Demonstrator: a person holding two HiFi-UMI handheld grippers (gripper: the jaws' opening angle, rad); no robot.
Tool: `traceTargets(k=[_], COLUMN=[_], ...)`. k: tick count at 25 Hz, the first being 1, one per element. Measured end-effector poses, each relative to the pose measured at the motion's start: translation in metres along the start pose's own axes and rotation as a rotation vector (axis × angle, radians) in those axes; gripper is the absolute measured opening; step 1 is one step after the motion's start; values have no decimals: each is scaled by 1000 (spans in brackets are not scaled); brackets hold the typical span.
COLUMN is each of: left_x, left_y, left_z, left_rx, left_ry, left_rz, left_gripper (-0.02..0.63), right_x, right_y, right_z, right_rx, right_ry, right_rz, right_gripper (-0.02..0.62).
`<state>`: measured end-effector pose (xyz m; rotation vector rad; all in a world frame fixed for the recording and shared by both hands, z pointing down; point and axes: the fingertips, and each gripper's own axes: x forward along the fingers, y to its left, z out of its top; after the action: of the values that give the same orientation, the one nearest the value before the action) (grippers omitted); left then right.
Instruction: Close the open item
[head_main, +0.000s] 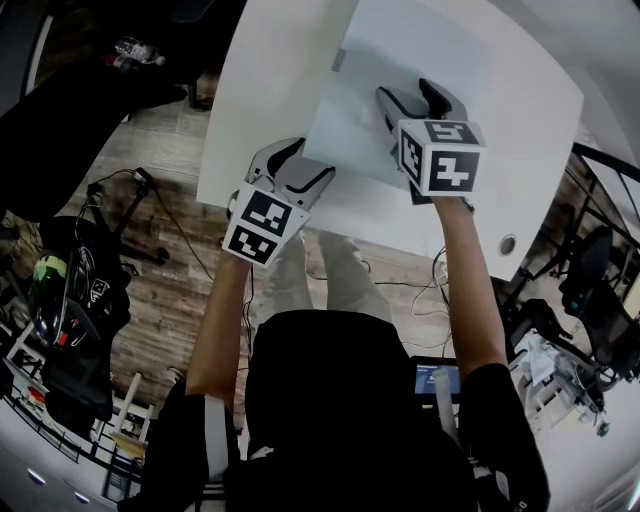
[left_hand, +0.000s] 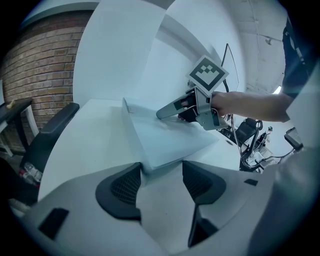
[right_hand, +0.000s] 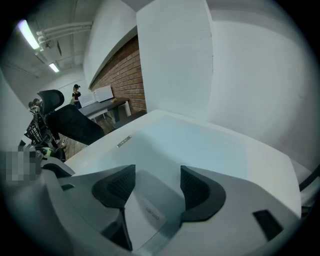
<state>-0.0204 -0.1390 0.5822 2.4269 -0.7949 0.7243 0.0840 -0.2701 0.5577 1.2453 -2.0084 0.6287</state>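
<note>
A flat white slab-like item (head_main: 352, 112) lies on the white table (head_main: 265, 90), with a small grey tab (head_main: 338, 60) at its far left edge. It looks flat; I cannot tell whether any part is raised. My left gripper (head_main: 313, 158) is open at the item's near left corner, and that corner (left_hand: 146, 167) sits just ahead of its jaws (left_hand: 160, 176). My right gripper (head_main: 403, 90) is open low over the item's right part, nothing between its fingers. In the right gripper view the item's top (right_hand: 195, 142) and its tab (right_hand: 124, 141) lie ahead of my right gripper (right_hand: 157, 182).
The table's near edge (head_main: 380, 238) runs just in front of the person's legs, with a round cable hole (head_main: 508, 243) at its right. A black office chair (left_hand: 52, 132) stands off the table's left side. Bags and cables (head_main: 75, 290) lie on the wooden floor.
</note>
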Motion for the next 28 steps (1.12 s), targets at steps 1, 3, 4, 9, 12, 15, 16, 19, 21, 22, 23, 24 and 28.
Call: traceTargets(k=[1, 3, 4, 9, 12, 15, 16, 19, 21, 22, 23, 24, 28], left_x=[0, 0, 0, 1, 0, 0, -1, -1, -1, -2, -2, -2, -5], left_y=[0, 0, 1, 0, 0, 0, -1, -1, 0, 0, 1, 1, 3], left_z=[0, 0, 0, -1, 0, 1, 1, 0, 1, 0, 0, 0, 0], left_rx=[0, 0, 0, 1, 1, -2, -2, -2, -2, -3, -4, -5, -5], left_ry=[-1, 0, 0, 7, 6, 5, 5, 8, 9, 10, 10, 10, 11], left_rz=[0, 0, 0, 5, 10, 13, 14, 12, 14, 16, 18, 22, 33], left_gripper=[259, 259, 259, 259, 259, 259, 259, 259, 259, 259, 259, 259, 259], right_x=[0, 0, 0, 0, -1, -3, -4, -6, -6, -6, -6, -6, -8], right_y=[0, 0, 0, -1, 0, 0, -1, -1, 0, 0, 0, 1, 1], right_z=[0, 0, 0, 0, 2, 3, 3, 4, 5, 5, 5, 5, 7], right_rx=[0, 0, 0, 0, -1, 3, 5, 0, -7, -7, -5, -3, -5], right_ry=[0, -6, -8, -12, -19, -23, -29, -55, -60, -60, -59, -60, -72], right_rz=[-1, -1, -1, 0, -1, -2, -2, -11, -16, -13, -10, -7, -2], right_gripper=[282, 282, 282, 282, 282, 282, 282, 282, 282, 282, 282, 282, 282])
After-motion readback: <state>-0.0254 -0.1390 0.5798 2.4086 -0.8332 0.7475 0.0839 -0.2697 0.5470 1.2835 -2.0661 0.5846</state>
